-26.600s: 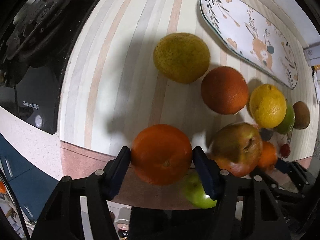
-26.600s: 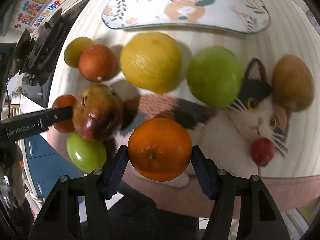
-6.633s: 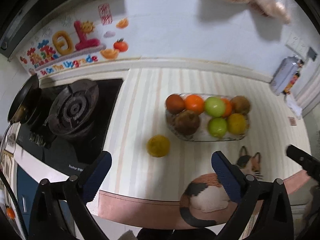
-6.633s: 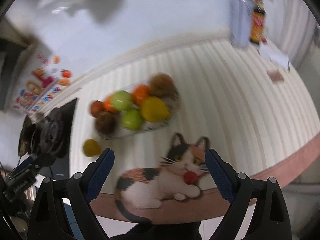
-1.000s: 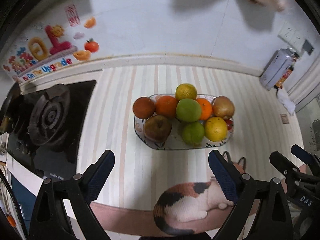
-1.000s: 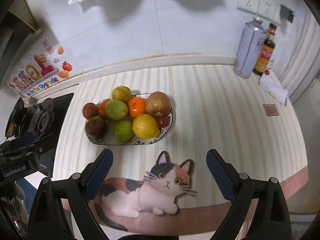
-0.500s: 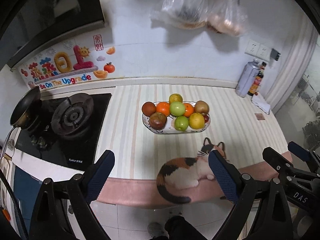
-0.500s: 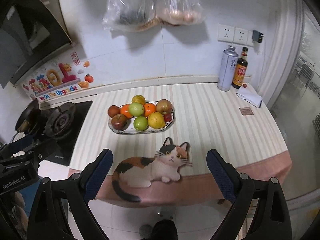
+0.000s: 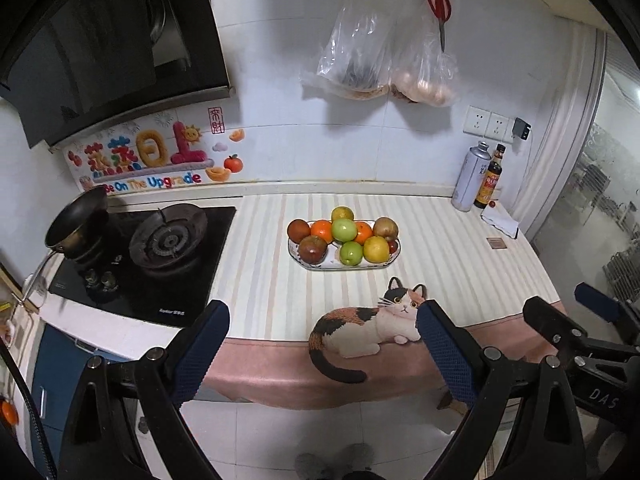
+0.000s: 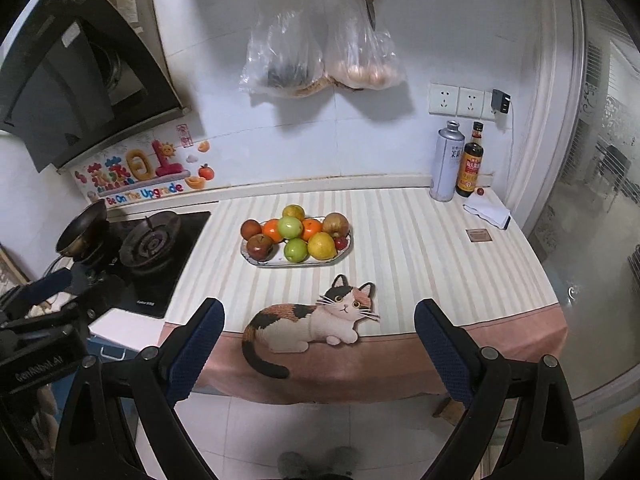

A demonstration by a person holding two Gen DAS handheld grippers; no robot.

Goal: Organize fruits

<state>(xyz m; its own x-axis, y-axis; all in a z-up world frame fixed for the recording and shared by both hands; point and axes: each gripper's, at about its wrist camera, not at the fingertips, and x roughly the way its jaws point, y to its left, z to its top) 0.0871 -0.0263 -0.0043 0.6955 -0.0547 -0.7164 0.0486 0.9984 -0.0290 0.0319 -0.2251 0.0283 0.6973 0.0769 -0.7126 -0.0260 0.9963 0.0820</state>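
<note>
An oval patterned plate (image 9: 320,266) (image 10: 264,263) sits mid-counter, heaped with several fruits: oranges (image 9: 322,229), green apples (image 9: 344,229) (image 10: 295,249), a yellow fruit (image 9: 376,249) (image 10: 321,245), red-brown apples (image 9: 312,249) and a small red one (image 10: 340,243). My left gripper (image 9: 322,322) hangs well back from the counter's front edge, open, nothing between its fingers. The right gripper (image 10: 318,322) is likewise open and empty, off the counter edge. Its body also shows at the right of the left wrist view.
A striped mat with a cat picture (image 10: 316,322) covers the counter. A gas hob (image 9: 168,240) with a pan (image 9: 78,220) is on the left. A spray can (image 10: 447,166), sauce bottle (image 10: 470,164) and cloth (image 10: 486,212) stand back right. Bags (image 10: 320,52) and scissors hang on the wall.
Both grippers have pulled back and up from the counter, so the plate of fruit looks smaller and farther. Both stayed open and empty.
</note>
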